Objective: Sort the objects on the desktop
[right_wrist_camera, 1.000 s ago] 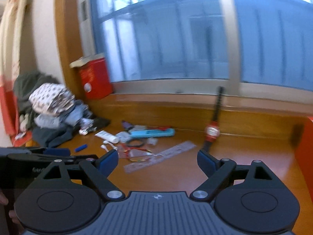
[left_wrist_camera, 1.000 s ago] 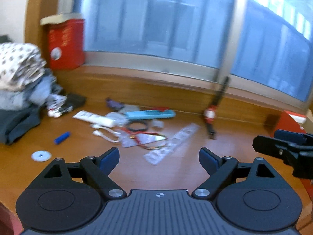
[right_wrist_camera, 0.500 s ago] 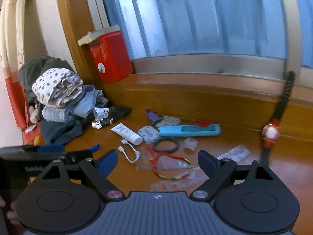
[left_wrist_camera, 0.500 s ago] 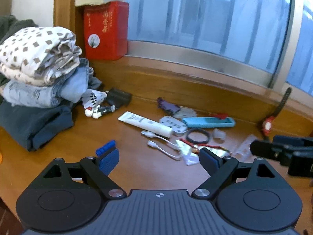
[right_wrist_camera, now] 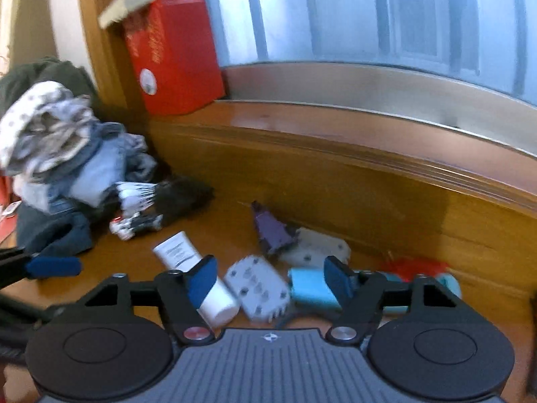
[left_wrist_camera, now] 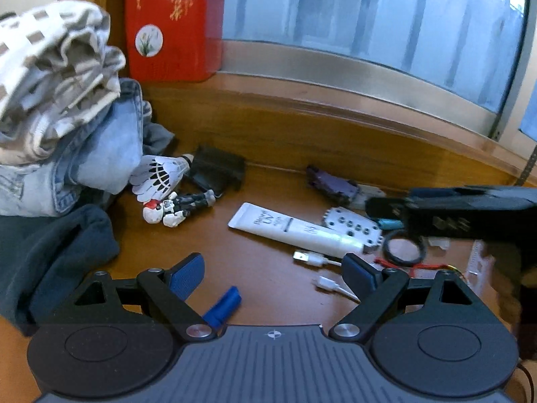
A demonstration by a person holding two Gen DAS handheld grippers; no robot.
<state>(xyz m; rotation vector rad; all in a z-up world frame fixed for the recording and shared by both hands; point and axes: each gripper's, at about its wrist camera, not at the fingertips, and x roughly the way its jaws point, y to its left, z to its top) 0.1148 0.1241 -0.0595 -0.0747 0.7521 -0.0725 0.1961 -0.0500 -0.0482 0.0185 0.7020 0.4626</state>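
**Both grippers came in low over the desk clutter, nothing yet picked up**

The small items lay scattered on the wooden desk (left_wrist_camera: 268, 174) below the window sill, apparently left loose and waiting to be sorted. A white tube (left_wrist_camera: 292, 228) lay flat near the middle, with a grey button pad (left_wrist_camera: 352, 226) touching its cap end and a black ring (left_wrist_camera: 404, 247) just beside that. A white cable (left_wrist_camera: 322, 265) curled in front of them. A shuttlecock (left_wrist_camera: 161, 176) and a small toy figure (left_wrist_camera: 178, 206) sat near the pile of folded clothes (left_wrist_camera: 67, 134), which took up the left corner under the red box (left_wrist_camera: 171, 23) on the sill.

The left gripper (left_wrist_camera: 272, 272) hung wide open and empty; a blue clip (left_wrist_camera: 223, 307) lay on the desk between its fingers, untouched as far as the view showed.

The right gripper (right_wrist_camera: 270, 277) had just been narrowing its jaws, though they stood well apart. In its own view the button pad (right_wrist_camera: 258, 285) sat between the 2 pads, with the tube (right_wrist_camera: 198, 275) partly behind the left pad and a light-blue case (right_wrist_camera: 312, 288) behind the right. The frame was blurred, and neither pad appeared to press on anything, so it gripped nothing. The button pad looked like its likely target.
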